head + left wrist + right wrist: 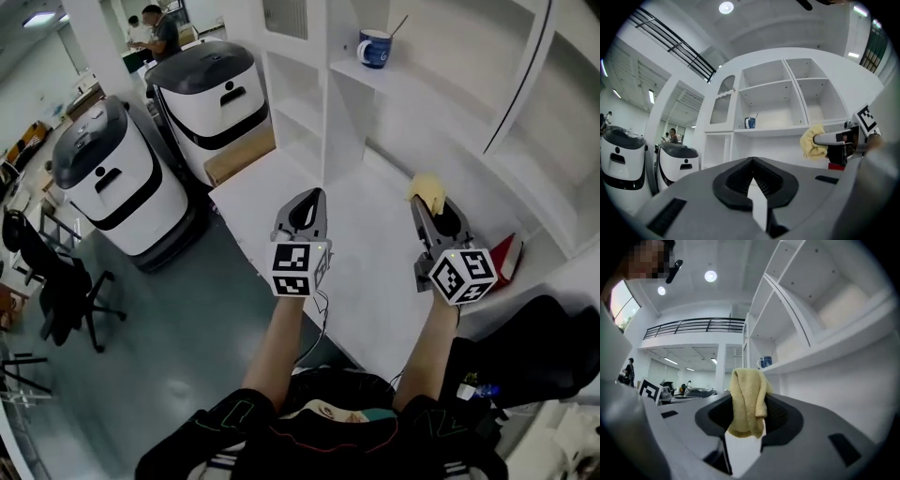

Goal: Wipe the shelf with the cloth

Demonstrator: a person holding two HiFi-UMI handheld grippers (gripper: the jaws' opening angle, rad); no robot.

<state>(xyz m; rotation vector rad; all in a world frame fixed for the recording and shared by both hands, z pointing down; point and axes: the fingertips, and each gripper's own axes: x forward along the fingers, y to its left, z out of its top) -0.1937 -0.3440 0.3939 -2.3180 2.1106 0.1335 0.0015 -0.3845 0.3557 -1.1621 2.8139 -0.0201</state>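
Observation:
A yellow cloth (427,190) is pinched in my right gripper (424,202), which is shut on it above the white lower shelf top (375,281). The cloth (748,401) hangs out of the jaws in the right gripper view, and it shows as a yellow bunch (812,140) in the left gripper view. My left gripper (310,201) is shut and holds nothing, hovering over the same white surface to the left of the right one. The white shelf unit (450,103) rises behind both grippers.
A blue mug (374,49) with a spoon stands on an upper shelf board. A red object (507,257) lies on the surface by my right gripper. Two white and black machines (117,178) stand on the floor to the left, with an office chair (56,286) nearby. People stand far back.

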